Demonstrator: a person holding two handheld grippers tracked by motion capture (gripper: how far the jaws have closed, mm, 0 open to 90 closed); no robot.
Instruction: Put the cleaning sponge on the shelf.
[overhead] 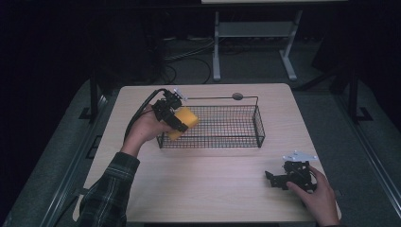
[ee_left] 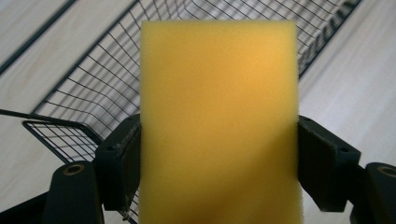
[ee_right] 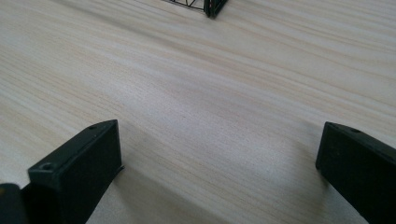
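While the left gripper hangs over the left end of the black wire basket, its two black jaws are pressed against the sides of a yellow sponge, which it holds clear of the table. Seen along those jaws in the left gripper view, the sponge stands upright between the pads, one pad tight to each long side, and the basket's mesh lies below and beyond it. The person's left hand wraps the gripper body from behind, a plaid sleeve running back from it, and a black cable loops off the gripper's rear. Far from that gripper, near the right front corner of the light wooden table, the right gripper sits low over the tabletop in the person's right hand, a grey three-cornered plate on top of it. Its jaws stand wide apart with nothing between them, just bare wood grain, and a corner of the basket shows well ahead of them.
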